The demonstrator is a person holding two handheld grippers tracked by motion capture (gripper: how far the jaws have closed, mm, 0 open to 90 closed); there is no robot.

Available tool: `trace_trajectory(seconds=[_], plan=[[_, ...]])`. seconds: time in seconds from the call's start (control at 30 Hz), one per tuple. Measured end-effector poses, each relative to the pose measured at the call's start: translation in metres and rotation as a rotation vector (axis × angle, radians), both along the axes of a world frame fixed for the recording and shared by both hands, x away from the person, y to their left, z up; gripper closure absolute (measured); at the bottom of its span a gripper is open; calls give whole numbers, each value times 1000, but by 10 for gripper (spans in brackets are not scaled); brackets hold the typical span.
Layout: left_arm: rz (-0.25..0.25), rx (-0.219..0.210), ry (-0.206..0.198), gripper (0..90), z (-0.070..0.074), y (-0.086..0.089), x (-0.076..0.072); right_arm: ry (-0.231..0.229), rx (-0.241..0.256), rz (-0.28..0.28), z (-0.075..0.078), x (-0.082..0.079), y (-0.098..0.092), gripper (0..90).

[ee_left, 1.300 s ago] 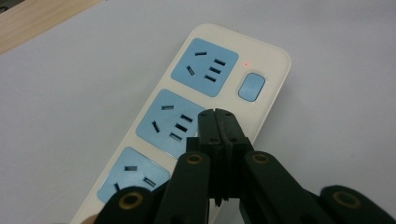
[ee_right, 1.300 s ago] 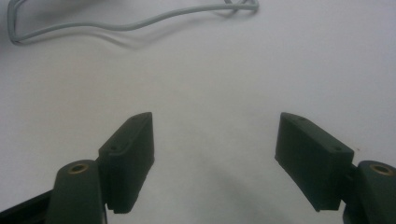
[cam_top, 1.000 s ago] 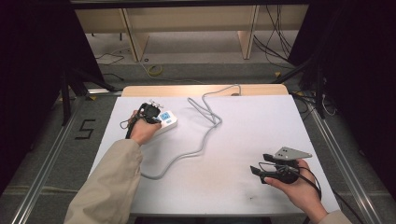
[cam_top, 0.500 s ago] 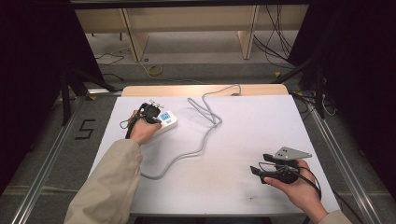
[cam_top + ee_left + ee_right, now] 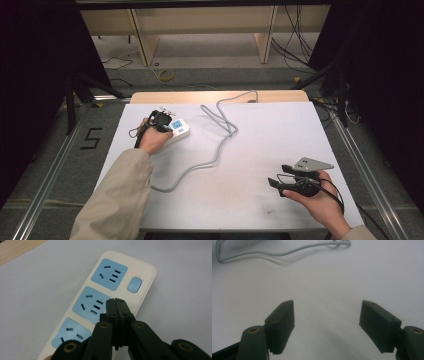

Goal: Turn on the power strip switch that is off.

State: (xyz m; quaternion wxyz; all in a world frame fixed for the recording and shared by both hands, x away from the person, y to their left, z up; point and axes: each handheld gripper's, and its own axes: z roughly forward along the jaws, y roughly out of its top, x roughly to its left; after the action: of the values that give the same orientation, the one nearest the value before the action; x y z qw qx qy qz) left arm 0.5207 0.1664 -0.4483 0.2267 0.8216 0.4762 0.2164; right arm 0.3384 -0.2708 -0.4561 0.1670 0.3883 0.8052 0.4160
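Observation:
A white power strip [image 5: 82,312] with three blue sockets and a blue switch [image 5: 134,285] lies on the white table; a small red light glows beside the switch. In the high view the power strip [image 5: 179,128] sits at the table's left rear. My left gripper [image 5: 117,302] is shut, empty, its tips pressed together just over the strip's right edge between the middle socket and the switch. The left gripper [image 5: 161,120] is held over the strip's near end. My right gripper [image 5: 276,181] rests open near the front right; in its own view the right gripper [image 5: 327,315] holds nothing.
A grey cable [image 5: 220,120] loops from the strip across the table's middle to the far edge; the cable [image 5: 284,251] also crosses the top of the right gripper view. A wooden strip [image 5: 215,96] borders the table's far side. Metal rails [image 5: 357,165] flank it.

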Motion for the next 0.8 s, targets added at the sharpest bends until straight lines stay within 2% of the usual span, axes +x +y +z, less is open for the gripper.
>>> trace_trajectory(seconds=[0.33, 0.53, 0.63, 0.8], plan=[[-10, 20, -5, 900, -1, -2, -1, 1, 1, 1, 0, 0, 0, 286], [-4, 10, -3, 900, -2, -1, -1, 4, -1, 3, 0, 0, 1, 286], [-12, 25, -7, 900, -2, -2, -1, 3, -1, 2, 0, 0, 1, 286], [-9, 23, -7, 900, -2, -2, -1, 2, 0, 3, 0, 0, 1, 285]])
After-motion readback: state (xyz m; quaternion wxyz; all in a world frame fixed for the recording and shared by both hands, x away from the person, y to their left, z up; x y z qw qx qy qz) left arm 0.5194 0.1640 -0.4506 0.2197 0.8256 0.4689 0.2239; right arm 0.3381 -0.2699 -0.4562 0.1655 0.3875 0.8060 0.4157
